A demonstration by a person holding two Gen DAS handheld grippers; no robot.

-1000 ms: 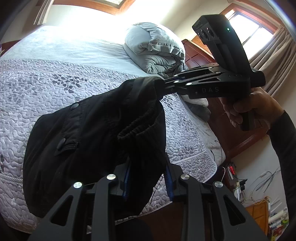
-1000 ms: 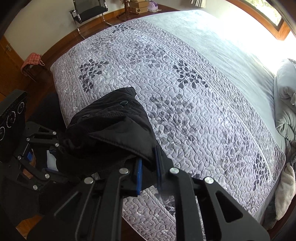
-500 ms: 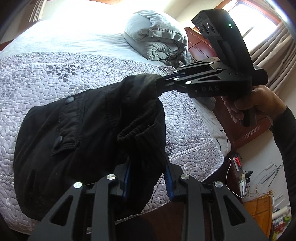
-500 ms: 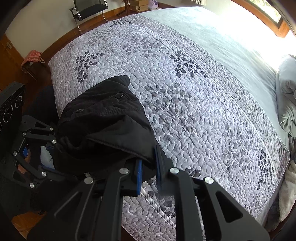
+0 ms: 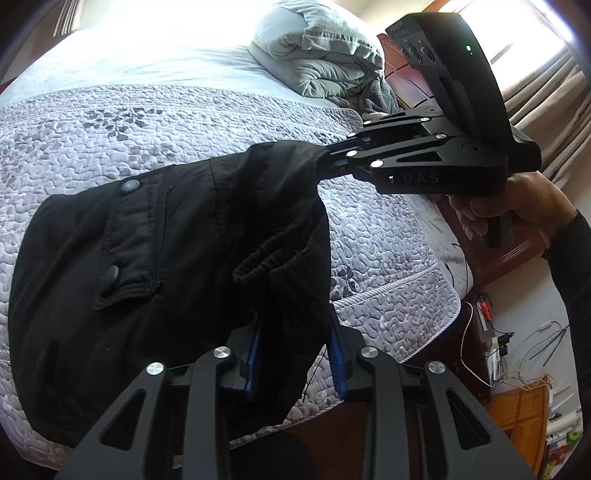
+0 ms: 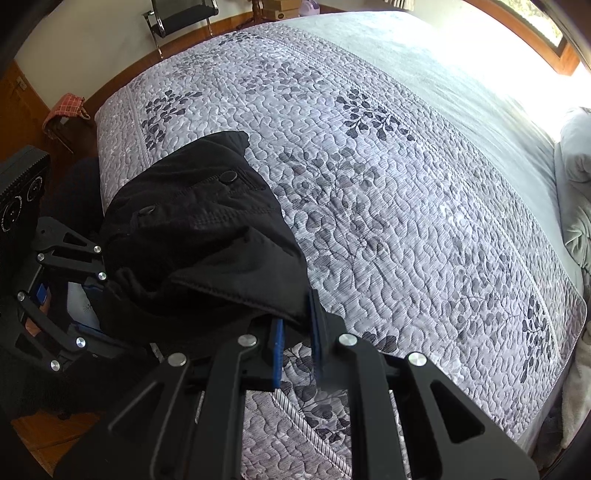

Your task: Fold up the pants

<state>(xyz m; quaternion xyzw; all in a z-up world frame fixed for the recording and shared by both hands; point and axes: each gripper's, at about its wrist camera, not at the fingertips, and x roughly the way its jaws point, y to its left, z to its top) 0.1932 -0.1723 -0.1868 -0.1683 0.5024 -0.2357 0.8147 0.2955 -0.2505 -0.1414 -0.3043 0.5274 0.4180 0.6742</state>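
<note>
Black pants (image 5: 155,251) with a buttoned flap pocket hang bunched between my two grippers, just above the near edge of the bed. My left gripper (image 5: 295,354) is shut on a thick fold of the pants by the elastic waistband. My right gripper (image 6: 295,332) is shut on another edge of the pants (image 6: 192,236). In the left wrist view, the right gripper (image 5: 332,155) pinches the cloth at the upper right, held by a hand (image 5: 509,206). The left gripper (image 6: 85,273) shows at the left in the right wrist view, its tips hidden in the cloth.
A grey quilted bedspread (image 6: 406,192) with leaf prints covers the bed. A folded grey duvet (image 5: 317,62) lies by the wooden headboard (image 5: 410,85). A chair (image 6: 177,14) and a stool with a checked cloth (image 6: 66,110) stand beyond the bed. Cables (image 5: 480,332) lie on the floor.
Both grippers have sunk toward the bed with the pants still held. The pants hang lower and closer to the quilt. Neither grip has changed.
</note>
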